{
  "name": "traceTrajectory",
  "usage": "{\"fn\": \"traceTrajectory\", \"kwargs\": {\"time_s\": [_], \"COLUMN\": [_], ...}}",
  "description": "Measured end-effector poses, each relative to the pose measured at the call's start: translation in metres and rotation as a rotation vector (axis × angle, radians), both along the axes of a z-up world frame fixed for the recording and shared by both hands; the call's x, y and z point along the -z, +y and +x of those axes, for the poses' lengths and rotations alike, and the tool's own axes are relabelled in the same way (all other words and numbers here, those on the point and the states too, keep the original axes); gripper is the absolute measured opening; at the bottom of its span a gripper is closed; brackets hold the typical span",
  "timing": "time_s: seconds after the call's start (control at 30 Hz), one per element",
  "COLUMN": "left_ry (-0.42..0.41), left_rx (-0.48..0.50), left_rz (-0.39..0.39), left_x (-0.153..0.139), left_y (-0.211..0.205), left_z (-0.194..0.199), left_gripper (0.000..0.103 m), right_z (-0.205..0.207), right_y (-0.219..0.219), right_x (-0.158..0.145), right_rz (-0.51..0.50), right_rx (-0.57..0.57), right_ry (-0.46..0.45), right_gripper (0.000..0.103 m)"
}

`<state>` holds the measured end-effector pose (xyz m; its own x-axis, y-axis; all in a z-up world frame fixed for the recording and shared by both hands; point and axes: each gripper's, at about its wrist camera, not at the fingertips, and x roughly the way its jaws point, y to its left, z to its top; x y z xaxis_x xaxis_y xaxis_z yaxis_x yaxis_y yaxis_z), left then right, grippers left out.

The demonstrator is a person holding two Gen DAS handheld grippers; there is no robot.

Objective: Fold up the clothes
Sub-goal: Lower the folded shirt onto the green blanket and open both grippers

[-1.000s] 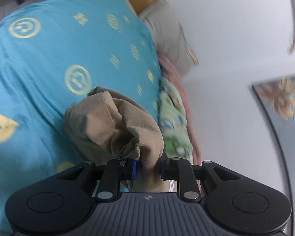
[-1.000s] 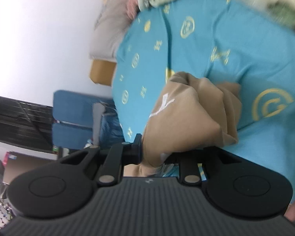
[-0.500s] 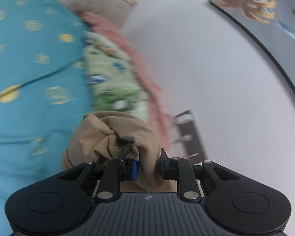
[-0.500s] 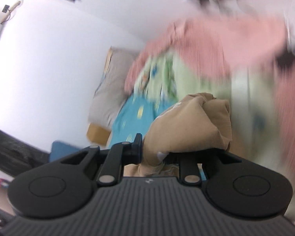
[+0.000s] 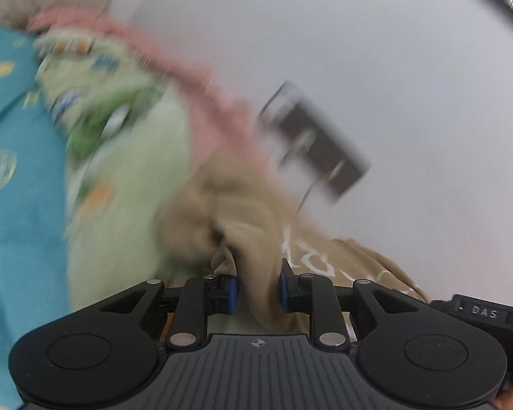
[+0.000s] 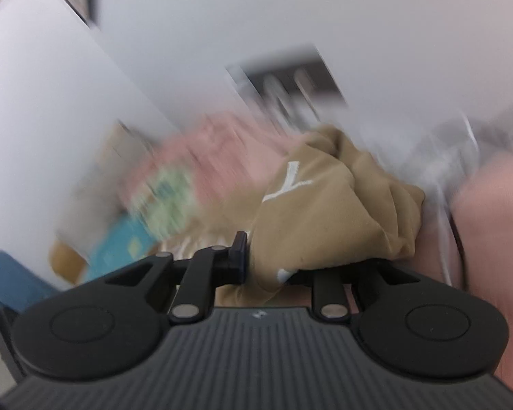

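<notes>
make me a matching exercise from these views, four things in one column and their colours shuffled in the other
Things:
1. bunched garment between the left gripper's jaws
2. bedsheet with gold emblems
3. printed blanket
4. fringed cloth by the wall

Colours:
A. pink
B. tan
C. light green
D. turquoise

Pairs: 1-B, 2-D, 3-C, 4-A
</notes>
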<state>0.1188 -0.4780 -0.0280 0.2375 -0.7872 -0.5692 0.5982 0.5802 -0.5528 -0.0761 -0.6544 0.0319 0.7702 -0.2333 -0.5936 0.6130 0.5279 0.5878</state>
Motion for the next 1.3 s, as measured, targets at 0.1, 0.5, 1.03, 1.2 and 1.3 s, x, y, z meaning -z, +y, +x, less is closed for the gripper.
{"fn": "traceTrajectory", "kwargs": {"time_s": [0.1, 0.5, 1.03, 1.2, 1.3], "left_ry": [-0.027, -0.265, -0.623, -0.672, -0.699], "left_rx": [-0.008, -0.023, -0.212, -0.229, -0.233], "left_rz": [0.028, 0.087, 0.043, 0.019, 0.032], "left_x": [0.016, -0.112, -0.166, -0.159, -0.158], "left_y": [0.014, 0.090, 0.238, 0.267, 0.277], "left_z": [-0.013, -0.094, -0.285, -0.311, -0.321], "left_gripper": [0.034, 0.103, 0.103, 0.103, 0.103], "right_z": [-0.019, -0.055, -0.174, -0.199, -0.207], "right_y": [0.020, 0.080, 0.233, 0.267, 0.283], "right_x": [0.027, -0.067, -0.107, -0.102, -0.102], "right_rz": [0.017, -0.111, -0.516, -0.622, -0.674], "right_rx": [0.025, 0.013, -0.136, -0.132, -0.125], "right_ry": [0.014, 0.129, 0.007, -0.018, -0.035], "right_gripper": [0.025, 0.088, 0.092, 0.092, 0.092]}}
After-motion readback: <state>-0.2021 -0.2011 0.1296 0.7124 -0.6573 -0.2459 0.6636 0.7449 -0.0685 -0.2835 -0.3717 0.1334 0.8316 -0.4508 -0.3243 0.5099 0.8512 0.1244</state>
